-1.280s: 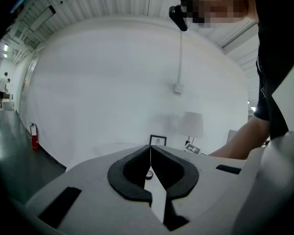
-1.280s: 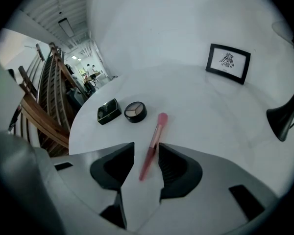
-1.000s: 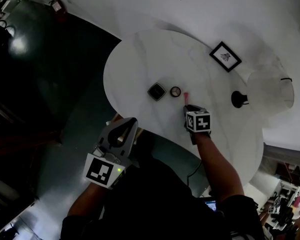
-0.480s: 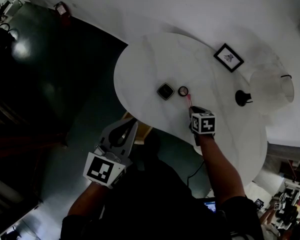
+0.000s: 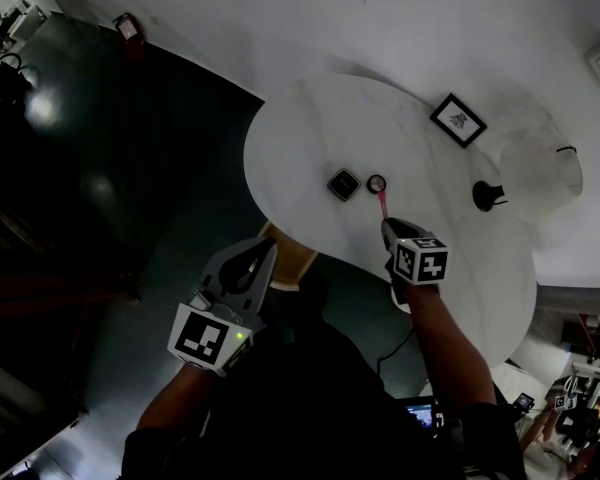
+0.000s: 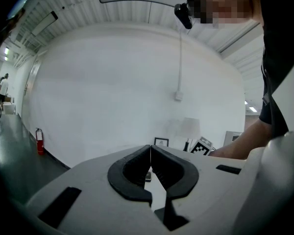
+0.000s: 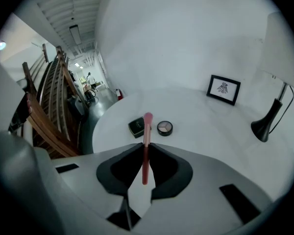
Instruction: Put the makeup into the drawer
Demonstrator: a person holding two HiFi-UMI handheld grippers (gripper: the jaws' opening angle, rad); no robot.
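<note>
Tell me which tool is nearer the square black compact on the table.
Right. The right tool, gripping a pink makeup brush, is over the table near the compact; the left tool is off the table's edge, farther away.

Head view: your slim pink makeup brush (image 5: 382, 204) loses its lower end under your right gripper (image 5: 389, 226); the print in the black-framed picture (image 5: 457, 119) is too small to tell; the brown wooden chair (image 5: 286, 259) shows only a corner beside your left gripper (image 5: 252, 261); right gripper view: the white lampshade (image 7: 287, 48) is cut off at the edge.
</note>
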